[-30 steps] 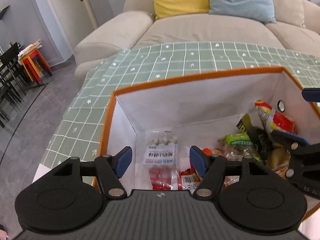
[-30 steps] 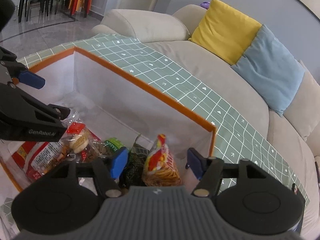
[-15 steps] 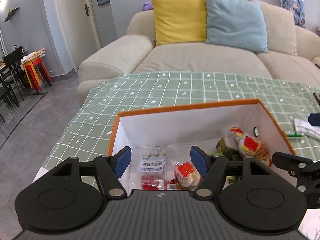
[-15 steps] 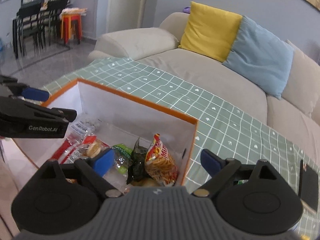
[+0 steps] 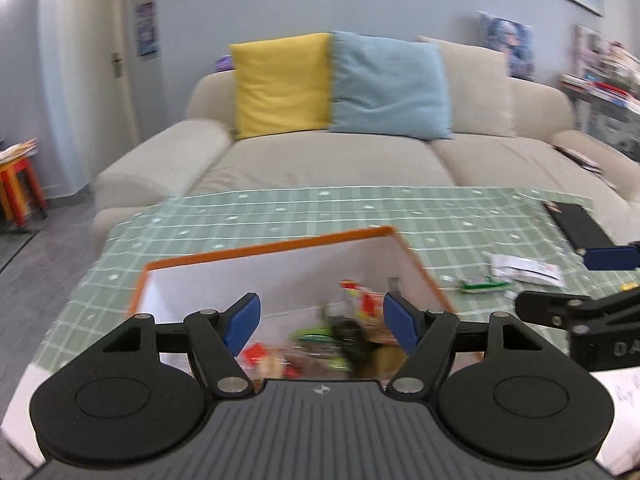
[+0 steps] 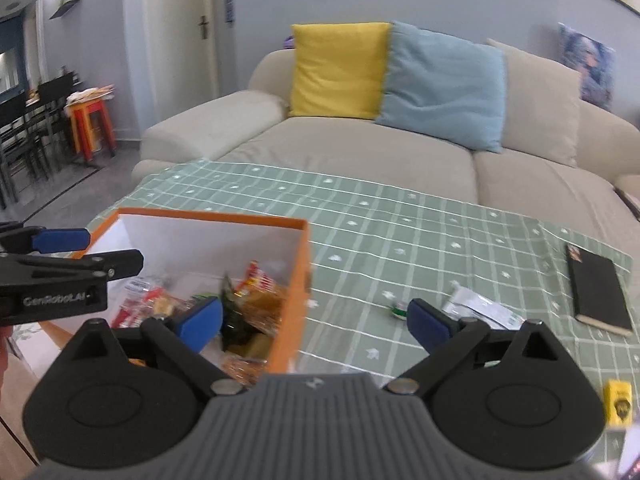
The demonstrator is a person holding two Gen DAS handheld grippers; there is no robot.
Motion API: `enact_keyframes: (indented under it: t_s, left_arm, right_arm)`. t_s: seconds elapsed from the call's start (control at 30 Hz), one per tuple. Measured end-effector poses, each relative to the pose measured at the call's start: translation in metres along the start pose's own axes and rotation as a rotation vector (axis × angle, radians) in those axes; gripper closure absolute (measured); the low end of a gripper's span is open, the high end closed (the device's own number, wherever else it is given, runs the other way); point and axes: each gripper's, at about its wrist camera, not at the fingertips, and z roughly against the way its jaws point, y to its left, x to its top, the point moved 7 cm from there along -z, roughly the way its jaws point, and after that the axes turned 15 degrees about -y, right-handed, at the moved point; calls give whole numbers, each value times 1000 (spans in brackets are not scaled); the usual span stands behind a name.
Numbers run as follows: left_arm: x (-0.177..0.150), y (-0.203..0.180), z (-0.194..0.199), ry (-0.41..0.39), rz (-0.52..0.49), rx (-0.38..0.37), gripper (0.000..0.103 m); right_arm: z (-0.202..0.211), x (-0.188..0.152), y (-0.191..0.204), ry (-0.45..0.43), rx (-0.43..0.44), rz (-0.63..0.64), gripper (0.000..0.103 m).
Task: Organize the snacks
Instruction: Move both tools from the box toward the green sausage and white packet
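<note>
An orange-rimmed storage box [image 5: 264, 246] [image 6: 302, 280] stands on the green checked tablecloth [image 6: 400, 240] with several snack packets [image 5: 352, 320] [image 6: 256, 292] piled inside. My left gripper [image 5: 320, 320] hovers above the box's near side, jaws still opening, nothing between them. My right gripper [image 6: 314, 320] hangs over the box's right wall, jaws widening, nothing held. To the right of the box, a white packet [image 6: 484, 310] [image 5: 524, 270] and a small green packet [image 5: 480, 284] [image 6: 398, 310] lie on the cloth. A small yellow box [image 6: 618, 402] sits near the right front.
A black notebook [image 6: 598, 294] [image 5: 576, 226] lies at the table's right. Behind the table is a beige sofa [image 5: 328, 160] with yellow and blue cushions. Paper [image 5: 624, 400] lies at the near right. Dining chairs and coloured stools [image 6: 90, 124] stand at far left.
Both grippers lifted up and back out of the box and tilted upward. The right jaws opened wide and rolled level, leaving the striped snack bag in the box.
</note>
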Motion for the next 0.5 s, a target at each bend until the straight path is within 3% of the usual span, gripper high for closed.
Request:
enact_keyframes:
  t_s: [0.23, 0.5]
  left_arm:
    - [-9, -60, -3, 5, -68, -148, 20]
    - [-17, -114, -12, 50, -103, -256, 20]
  right_arm:
    - [21, -29, -46, 7, -76, -40, 7]
    - [26, -69, -97, 62, -149, -72, 7]
